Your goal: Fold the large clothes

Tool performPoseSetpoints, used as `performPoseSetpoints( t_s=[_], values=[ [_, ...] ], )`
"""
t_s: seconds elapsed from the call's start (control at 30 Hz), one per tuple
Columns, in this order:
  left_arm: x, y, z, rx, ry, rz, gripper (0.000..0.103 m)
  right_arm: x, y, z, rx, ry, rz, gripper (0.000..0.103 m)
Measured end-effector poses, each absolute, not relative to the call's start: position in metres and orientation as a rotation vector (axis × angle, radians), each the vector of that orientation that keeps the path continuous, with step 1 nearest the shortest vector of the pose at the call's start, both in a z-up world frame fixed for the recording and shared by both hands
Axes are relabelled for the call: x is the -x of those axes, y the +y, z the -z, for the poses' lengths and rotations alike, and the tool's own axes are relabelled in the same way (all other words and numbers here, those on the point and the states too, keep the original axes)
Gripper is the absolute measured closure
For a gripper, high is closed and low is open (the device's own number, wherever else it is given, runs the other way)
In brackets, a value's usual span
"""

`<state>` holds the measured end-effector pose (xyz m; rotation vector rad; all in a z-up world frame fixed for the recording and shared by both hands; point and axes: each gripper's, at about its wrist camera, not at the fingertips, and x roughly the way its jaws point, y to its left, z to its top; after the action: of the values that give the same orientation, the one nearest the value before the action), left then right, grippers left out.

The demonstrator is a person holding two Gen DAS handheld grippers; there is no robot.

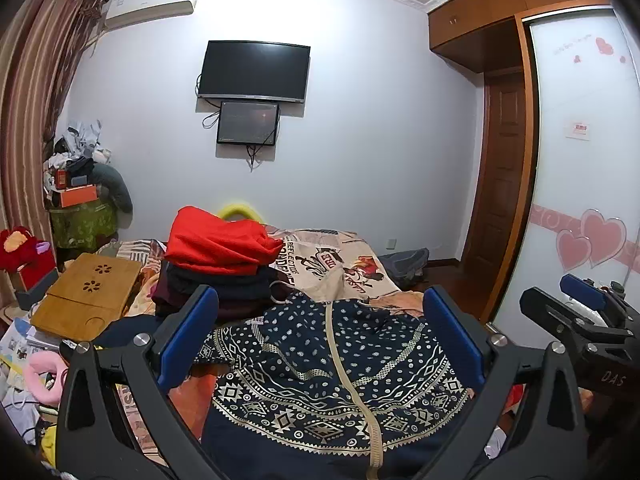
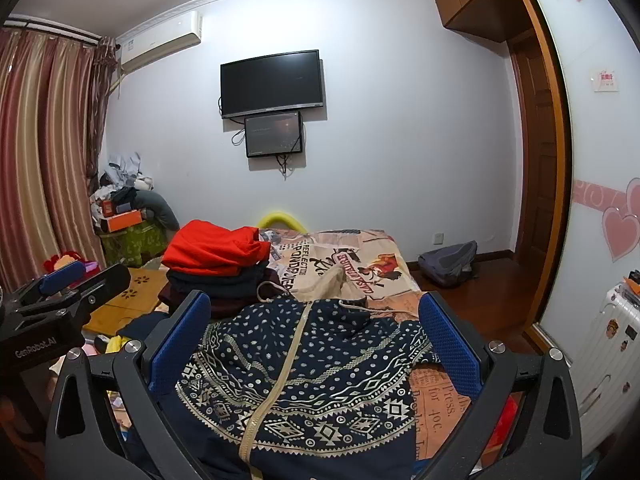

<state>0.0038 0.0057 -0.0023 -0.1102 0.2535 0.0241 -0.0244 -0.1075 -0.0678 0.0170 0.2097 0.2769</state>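
Lengthwise, the patterned jacket [image 1: 332,364] runs away, hood end far; both hand-held grippers [image 1: 320,340] [image 2: 316,340] gape, empty.

Both views are evenly lit by indoor light. The wall [image 1: 360,140] glows brightest above the TV [image 1: 254,70], a soft glare patch there. Small shadows fall under the TV and screen [image 2: 274,136]. Fisheye bending curves the curtain [image 1: 36,100] and wardrobe [image 2: 560,140]; corners go black. Focus is sharp mid-frame, slightly soft at the rims.
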Motion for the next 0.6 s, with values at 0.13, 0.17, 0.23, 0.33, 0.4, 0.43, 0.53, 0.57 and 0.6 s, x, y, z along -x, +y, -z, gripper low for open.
performPoseSetpoints(
  t_s=[0.13,0.17,0.23,0.33,0.4,0.43,0.53,0.57,0.6],
  values=[
    [-0.0051,0.0067,0.0044,0.112,0.254,-0.032,0.000,0.0228,-0.1024,0.0688,-0.015,0.208,-0.279,0.000],
    [-0.0048,0.0073,0.0047,0.112,0.253,-0.032,0.000,0.0226,-0.1021,0.0686,-0.016,0.207,-0.280,0.000],
    [-0.0054,0.0080,0.0057,0.111,0.253,-0.035,0.000,0.0215,-0.1017,0.0681,-0.017,0.207,-0.284,0.000],
    [-0.0046,0.0094,0.0066,0.108,0.249,-0.039,0.000,0.0208,-0.0999,0.0674,-0.020,0.205,-0.291,0.000],
    [-0.0040,0.0099,0.0056,0.106,0.247,-0.043,0.000,0.0199,-0.0982,0.0667,-0.021,0.205,-0.297,0.000],
    [-0.0037,0.0102,0.0058,0.104,0.245,-0.045,0.000,0.0194,-0.0982,0.0661,-0.022,0.205,-0.300,0.000],
    [-0.0036,0.0116,0.0062,0.103,0.242,-0.052,0.000,0.0189,-0.0964,0.0654,-0.021,0.202,-0.309,0.000],
    [-0.0036,0.0124,0.0060,0.103,0.241,-0.053,0.000,0.0189,-0.0953,0.0650,-0.019,0.201,-0.311,0.000],
    [-0.0037,0.0132,0.0058,0.104,0.241,-0.054,0.000,0.0187,-0.0946,0.0647,-0.019,0.200,-0.313,0.000]
  ],
)
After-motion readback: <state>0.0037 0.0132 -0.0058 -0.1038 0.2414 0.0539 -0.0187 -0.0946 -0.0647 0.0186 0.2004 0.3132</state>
